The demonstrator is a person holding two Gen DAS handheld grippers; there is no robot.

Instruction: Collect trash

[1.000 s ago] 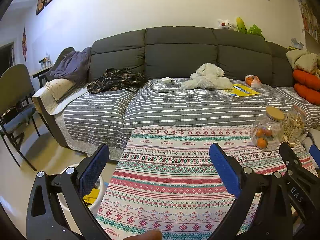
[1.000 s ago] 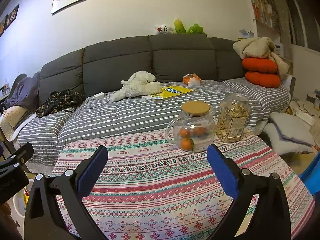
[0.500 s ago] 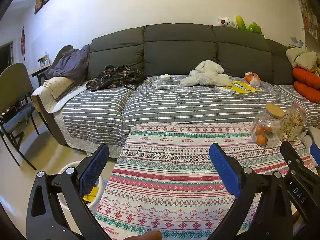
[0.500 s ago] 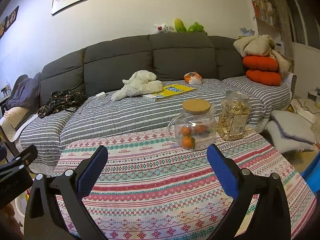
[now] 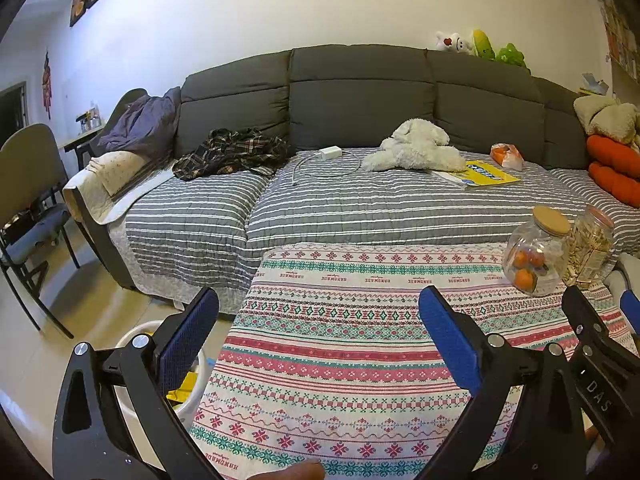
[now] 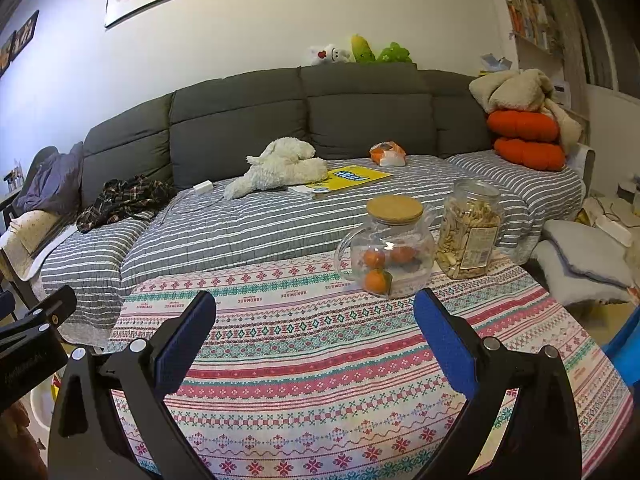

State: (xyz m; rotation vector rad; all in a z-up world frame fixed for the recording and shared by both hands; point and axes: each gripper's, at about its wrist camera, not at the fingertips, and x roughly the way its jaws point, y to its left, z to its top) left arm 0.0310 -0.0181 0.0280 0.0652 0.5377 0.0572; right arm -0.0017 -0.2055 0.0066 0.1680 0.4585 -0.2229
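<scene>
Your left gripper (image 5: pixel 318 334) and right gripper (image 6: pixel 314 330) both hover over the patterned surface (image 5: pixel 344 360), fingers spread wide and holding nothing. The white bin (image 5: pixel 132 334) with yellow trash (image 5: pixel 182 388) sits on the floor just left of the surface, near your left gripper
</scene>
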